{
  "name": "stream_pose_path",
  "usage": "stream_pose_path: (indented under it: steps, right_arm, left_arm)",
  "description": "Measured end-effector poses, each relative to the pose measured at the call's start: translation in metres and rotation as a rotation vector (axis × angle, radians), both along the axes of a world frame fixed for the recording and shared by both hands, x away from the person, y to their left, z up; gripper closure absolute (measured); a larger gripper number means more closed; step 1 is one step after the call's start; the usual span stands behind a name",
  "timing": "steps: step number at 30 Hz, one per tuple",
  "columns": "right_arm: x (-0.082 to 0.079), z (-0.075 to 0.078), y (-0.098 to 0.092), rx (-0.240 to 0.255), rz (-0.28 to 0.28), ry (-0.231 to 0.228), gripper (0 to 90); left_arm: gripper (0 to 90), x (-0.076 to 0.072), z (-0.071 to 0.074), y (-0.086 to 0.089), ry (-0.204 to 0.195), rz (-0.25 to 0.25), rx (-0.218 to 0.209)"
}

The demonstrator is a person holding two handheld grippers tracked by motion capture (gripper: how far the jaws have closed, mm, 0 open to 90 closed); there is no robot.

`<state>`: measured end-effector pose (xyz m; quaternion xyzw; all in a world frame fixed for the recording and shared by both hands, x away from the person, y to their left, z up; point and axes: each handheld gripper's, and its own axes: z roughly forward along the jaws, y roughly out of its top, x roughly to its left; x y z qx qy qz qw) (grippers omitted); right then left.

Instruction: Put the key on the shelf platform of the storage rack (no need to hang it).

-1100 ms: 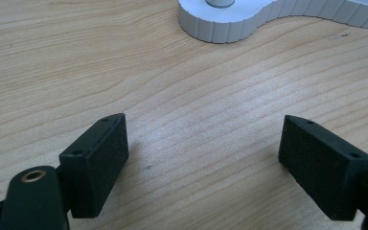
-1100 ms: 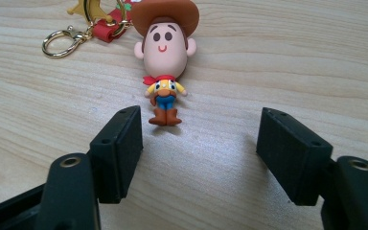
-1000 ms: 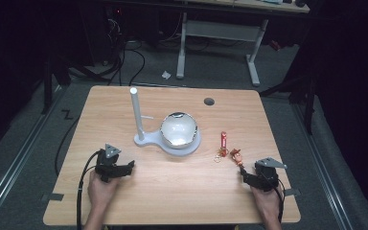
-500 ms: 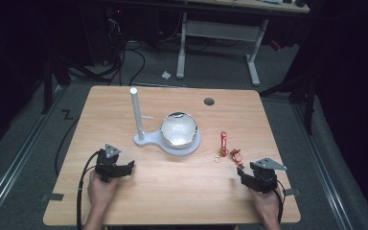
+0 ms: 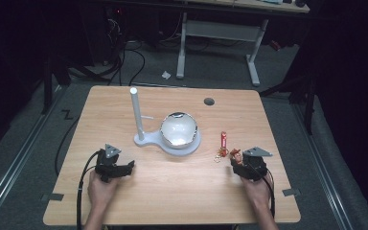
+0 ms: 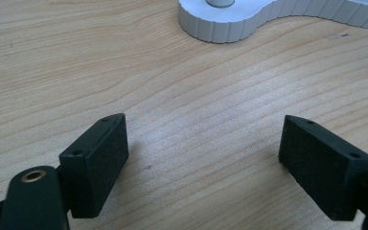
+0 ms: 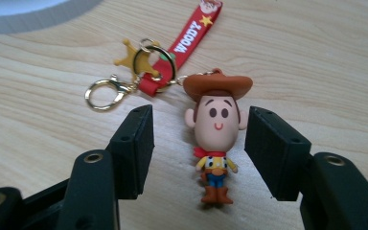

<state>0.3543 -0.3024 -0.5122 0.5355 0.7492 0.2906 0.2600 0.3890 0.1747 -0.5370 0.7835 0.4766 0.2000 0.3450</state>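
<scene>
**A:** ok so what's on there? biggest stuff first pls

**B:** wooden tabletop [image 5: 172,191] takes up most of the high view, with a small dark round hole [image 5: 209,101] near its far edge; roughly mid-table there's a white stand [image 5: 146,140] with a flat base and an upright post [image 5: 135,112]; a shiny globe [image 5: 178,129] sits on the wider end of that base, just beside the post

**A:** and the hands?

**B:** left hand [image 5: 100,189] at the near left, holding the left tongs [image 5: 129,166]; they're spread wide with only bare wood between the jaws, gripping nothing; in the left gripper view the ribbed edge of the stand's base [image 6: 230,26] is up ahead, well clear of the jaws; right hand [image 5: 256,189] at the near right with the right tongs [image 7: 199,132]; those are partly open, one jaw on each side of the figure, small gap either side, not touching it as far as I can tell

**A:** figure?

**B:** a Woody keychain; the doll [image 7: 216,132] lies flat on the wood, hat pointing away from the tongs, boots toward them; it's right of the stand, near the right edge; red strap [image 7: 184,43] marked WOODY runs off beyond the hat; smallest bits: a gold ring [image 7: 155,64], a yellow star [image 7: 132,58], a gold clasp [image 7: 103,93], all bunched left of the hat
</scene>
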Motion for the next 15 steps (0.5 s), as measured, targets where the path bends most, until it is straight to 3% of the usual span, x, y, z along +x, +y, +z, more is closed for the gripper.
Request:
stream_pose_path:
  steps: [9, 15]
  right_arm:
    - [0.010, -0.010, -0.003, -0.006, -0.023, 0.027, 43.7]
    - [0.015, -0.014, -0.006, 0.033, -0.026, 0.020, 54.5]
  left_arm:
    - [17.8, 0.000, 0.000, 0.000, 0.000, 0.000, 0.000]
    - [17.8, 0.000, 0.000, 0.000, 0.000, 0.000, 0.000]
